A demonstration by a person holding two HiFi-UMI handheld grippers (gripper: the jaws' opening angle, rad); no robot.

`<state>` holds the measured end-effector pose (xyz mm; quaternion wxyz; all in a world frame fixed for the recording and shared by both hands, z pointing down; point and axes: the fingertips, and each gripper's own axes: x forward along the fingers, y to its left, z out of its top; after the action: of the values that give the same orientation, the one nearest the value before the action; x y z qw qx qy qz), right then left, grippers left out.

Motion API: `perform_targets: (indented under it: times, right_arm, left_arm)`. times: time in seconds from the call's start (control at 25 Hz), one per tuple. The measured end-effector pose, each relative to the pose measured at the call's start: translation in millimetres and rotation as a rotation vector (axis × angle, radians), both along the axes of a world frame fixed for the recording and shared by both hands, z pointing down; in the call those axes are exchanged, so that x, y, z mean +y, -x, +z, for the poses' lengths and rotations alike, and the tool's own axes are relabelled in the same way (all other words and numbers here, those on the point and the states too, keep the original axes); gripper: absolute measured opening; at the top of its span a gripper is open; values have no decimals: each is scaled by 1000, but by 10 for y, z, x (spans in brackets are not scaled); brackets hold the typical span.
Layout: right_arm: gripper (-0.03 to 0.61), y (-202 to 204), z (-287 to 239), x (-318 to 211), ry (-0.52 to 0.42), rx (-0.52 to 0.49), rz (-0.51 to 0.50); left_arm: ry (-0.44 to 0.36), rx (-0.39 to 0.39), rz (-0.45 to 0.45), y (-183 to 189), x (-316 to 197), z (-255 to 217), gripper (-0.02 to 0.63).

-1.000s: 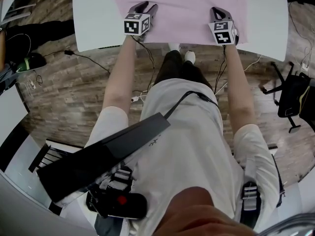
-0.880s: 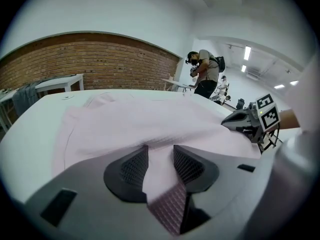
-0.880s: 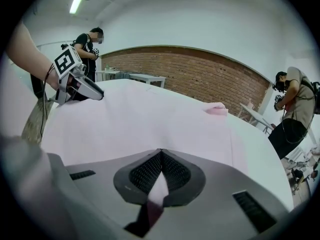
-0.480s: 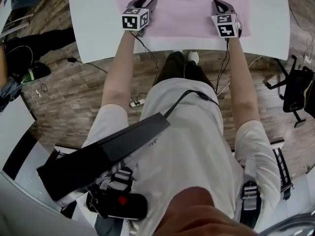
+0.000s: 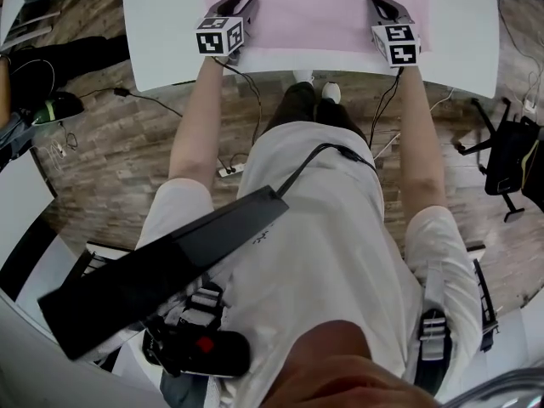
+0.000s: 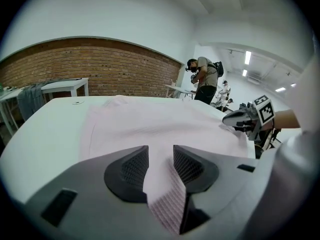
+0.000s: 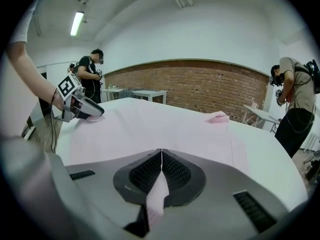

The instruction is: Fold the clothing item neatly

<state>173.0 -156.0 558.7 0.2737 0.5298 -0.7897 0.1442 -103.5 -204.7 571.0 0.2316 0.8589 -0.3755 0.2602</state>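
Pink garment (image 5: 314, 7) lies spread flat on the white worktop (image 5: 161, 45), its hem along the worktop's near edge, right in front of the standing person (image 5: 323, 228). Left gripper (image 6: 160, 166) sits at the hem toward the worktop's left end, jaws parted with a fold of the hem running up between them, not pinched. Right gripper (image 7: 161, 173) sits at the hem toward the worktop's right end, jaws clenched on 1 thin strip of the garment's edge; brick wall (image 7: 210, 86) beyond the worktop's far side.
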Motion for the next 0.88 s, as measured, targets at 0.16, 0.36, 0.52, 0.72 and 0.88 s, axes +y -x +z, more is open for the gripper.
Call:
perform_targets:
  times: [0.16, 0.36, 0.52, 0.72, 0.88]
  right_arm:
    - [5, 104, -108, 215, -3, -49, -56]
    - [3, 2, -162, 510, -8, -43, -87]
    - [3, -152, -112, 785, 6, -2, -109]
    - [3, -255, -72, 992, 18, 23, -123]
    - [3, -271, -62, 1107, 33, 29, -143]
  left_arm:
    - [-18, 0, -21, 75, 188, -118, 9]
    - [-38, -56, 0, 116, 454, -130, 3]
    - [-56, -168, 58, 180, 706, -6, 3]
    - [-60, -240, 79, 282, 887, 38, 3]
    - [-81, -299, 109, 316, 974, 9, 3]
